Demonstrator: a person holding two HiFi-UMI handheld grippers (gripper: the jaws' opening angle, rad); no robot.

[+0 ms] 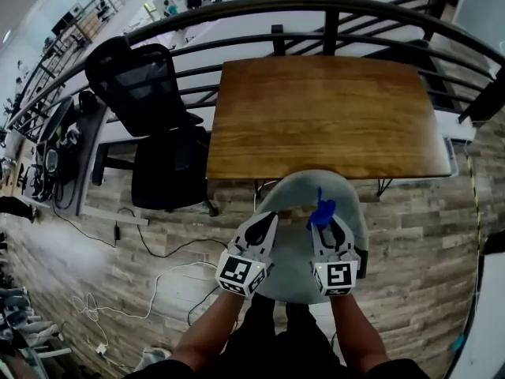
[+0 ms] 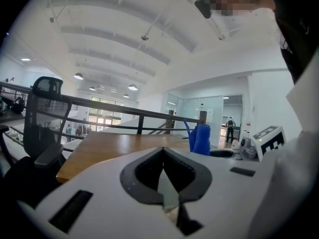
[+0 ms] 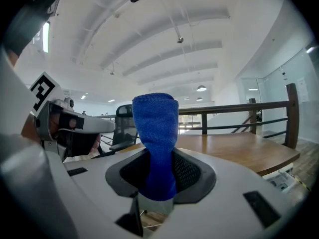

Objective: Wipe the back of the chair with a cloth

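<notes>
Right gripper (image 1: pixel 327 226) pinches the blue cloth (image 3: pixel 155 133) upright above the grey chair back (image 1: pixel 352 202); left gripper (image 1: pixel 263 221) beside it, jaws together, empty.

Bright ceiling lamps (image 2: pixel 132 87) (perhaps daylight too); fisheye warps edges.

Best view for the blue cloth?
Right gripper view: the blue cloth stands large and centred, clamped between the jaws, weave visible. Head view shows just a small blue tuft above the right gripper. Left gripper view shows it small, side-on, right of centre.
</notes>
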